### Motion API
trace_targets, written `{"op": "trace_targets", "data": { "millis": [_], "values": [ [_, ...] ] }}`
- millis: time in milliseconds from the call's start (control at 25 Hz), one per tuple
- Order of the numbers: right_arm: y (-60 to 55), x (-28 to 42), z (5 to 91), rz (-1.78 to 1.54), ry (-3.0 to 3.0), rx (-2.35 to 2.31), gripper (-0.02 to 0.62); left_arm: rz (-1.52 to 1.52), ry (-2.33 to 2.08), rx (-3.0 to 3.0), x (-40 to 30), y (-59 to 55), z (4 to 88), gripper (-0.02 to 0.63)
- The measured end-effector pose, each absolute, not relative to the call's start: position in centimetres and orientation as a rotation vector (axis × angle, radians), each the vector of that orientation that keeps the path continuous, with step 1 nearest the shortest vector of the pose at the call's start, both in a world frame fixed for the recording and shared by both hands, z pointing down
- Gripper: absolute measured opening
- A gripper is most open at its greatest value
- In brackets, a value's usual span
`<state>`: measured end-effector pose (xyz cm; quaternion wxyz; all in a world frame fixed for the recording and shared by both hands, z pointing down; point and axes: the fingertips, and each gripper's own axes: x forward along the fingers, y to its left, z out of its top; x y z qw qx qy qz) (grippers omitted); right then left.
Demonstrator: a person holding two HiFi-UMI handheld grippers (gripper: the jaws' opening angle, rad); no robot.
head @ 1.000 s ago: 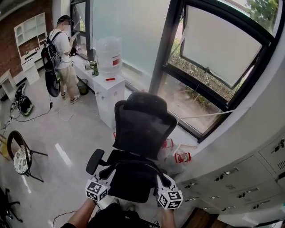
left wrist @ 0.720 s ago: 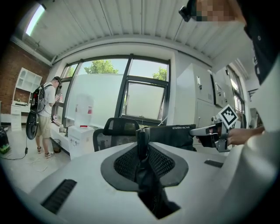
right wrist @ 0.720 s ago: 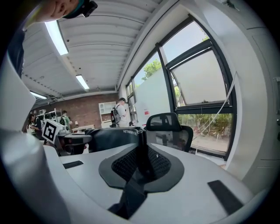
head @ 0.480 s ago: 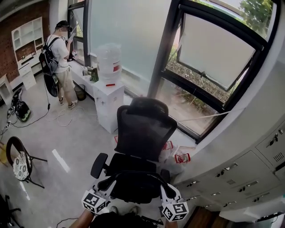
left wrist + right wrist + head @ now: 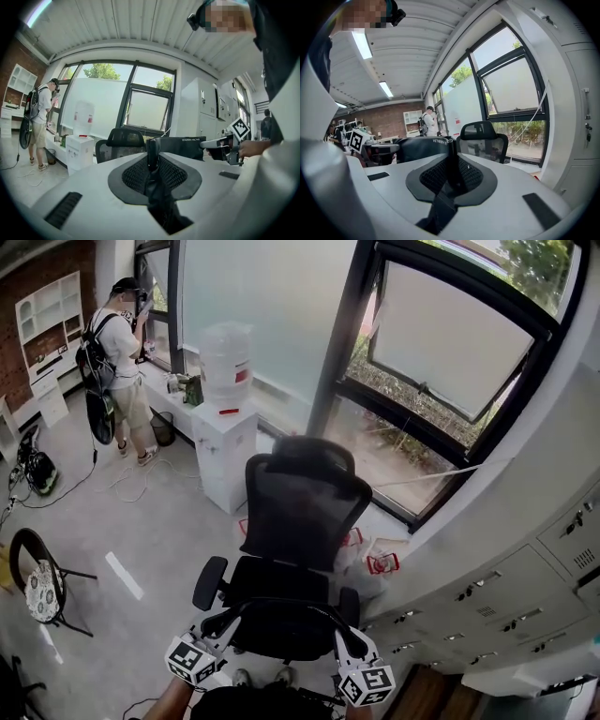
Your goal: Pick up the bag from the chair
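A black mesh office chair (image 5: pixel 304 507) faces me in front of the window. The black bag (image 5: pixel 281 632) hangs between my two grippers, just in front of the chair's seat (image 5: pixel 281 577), low in the head view. My left gripper (image 5: pixel 221 624) is shut on a black strap (image 5: pixel 157 187) of the bag. My right gripper (image 5: pixel 345 640) is shut on another black strap (image 5: pixel 440 201). In the left gripper view the bag (image 5: pixel 180 146) stretches across to the right gripper (image 5: pixel 220 145). The right gripper view shows the bag (image 5: pixel 423 147) and the left gripper (image 5: pixel 382 149).
A white cabinet with a water bottle (image 5: pixel 225 427) stands left of the chair. Red-and-white packages (image 5: pixel 382 565) lie on the floor under the window. Grey lockers (image 5: pixel 525 601) line the right side. A person with a backpack (image 5: pixel 117 357) stands far left. A small round chair (image 5: pixel 42 582) sits at the left edge.
Both grippers have drawn back toward me with the bag, and more of the chair seat now shows behind it. The head view has shifted slightly.
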<state>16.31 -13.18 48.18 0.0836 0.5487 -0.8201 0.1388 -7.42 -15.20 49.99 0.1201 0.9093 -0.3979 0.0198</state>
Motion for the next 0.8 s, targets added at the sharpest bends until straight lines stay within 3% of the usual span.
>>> {"op": "trace_targets", "data": {
  "millis": [800],
  "values": [
    [-12.31, 16.19, 48.69, 0.412, -2.416, 1.661, 0.037, 0.047, -1.123, 2.652, -7.52, -14.82, 50.67, 0.061]
  ]
}}
